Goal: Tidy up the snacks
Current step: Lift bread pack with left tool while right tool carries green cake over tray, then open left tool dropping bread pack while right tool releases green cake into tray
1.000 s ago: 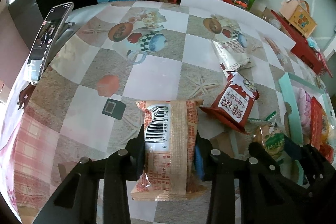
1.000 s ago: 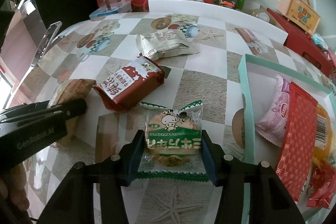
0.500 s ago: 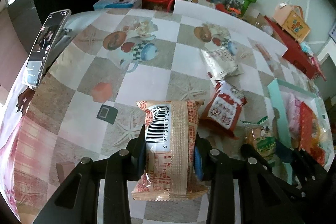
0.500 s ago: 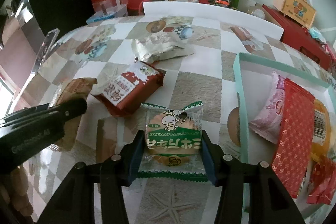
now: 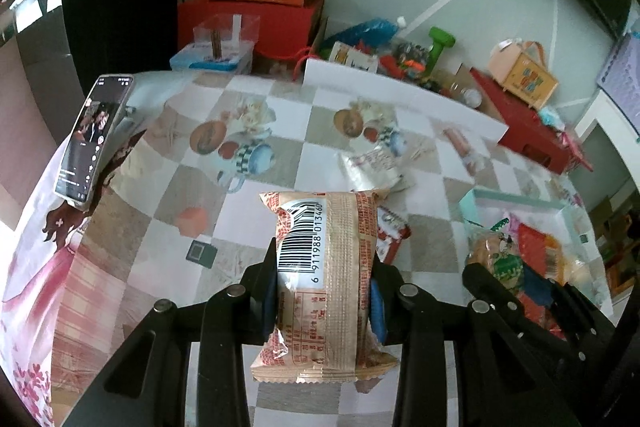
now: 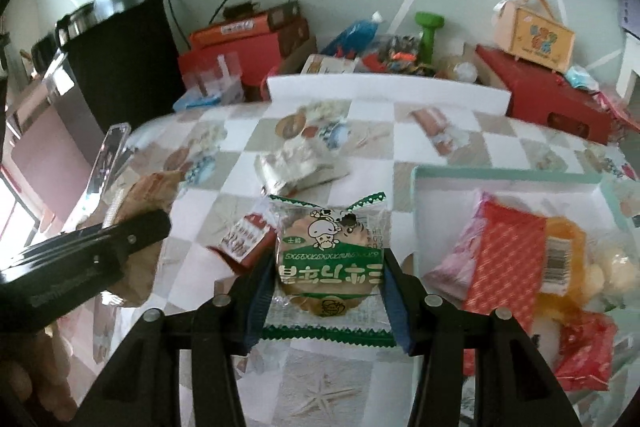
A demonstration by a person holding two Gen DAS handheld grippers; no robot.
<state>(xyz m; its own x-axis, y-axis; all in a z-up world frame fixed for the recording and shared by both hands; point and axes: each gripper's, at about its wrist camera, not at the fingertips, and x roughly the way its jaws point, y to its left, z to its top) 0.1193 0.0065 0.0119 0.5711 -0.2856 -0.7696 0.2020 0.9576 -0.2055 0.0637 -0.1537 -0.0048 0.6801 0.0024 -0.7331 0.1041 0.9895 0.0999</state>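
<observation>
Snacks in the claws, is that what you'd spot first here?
Yes: the left claw is clamped on a tan snack pack with a big barcode, front and centre. The right claw grips a green mushroom cake, beside the mint tray piled with bright wrappers.

The table [image 5: 276,163] wears a checked cloth printed with teapots and starfish. Ahead of the right gripper [image 6: 326,291] a silver-white packet [image 6: 298,169] lies flat on the cloth, and just left of the tool's fingers a red-and-white packet [image 6: 240,243] rests there too. To the tool's right a mint-green tray [image 6: 508,175] sits on the cloth. A phone [image 5: 94,137] stands propped at the table's far-left edge.
</observation>
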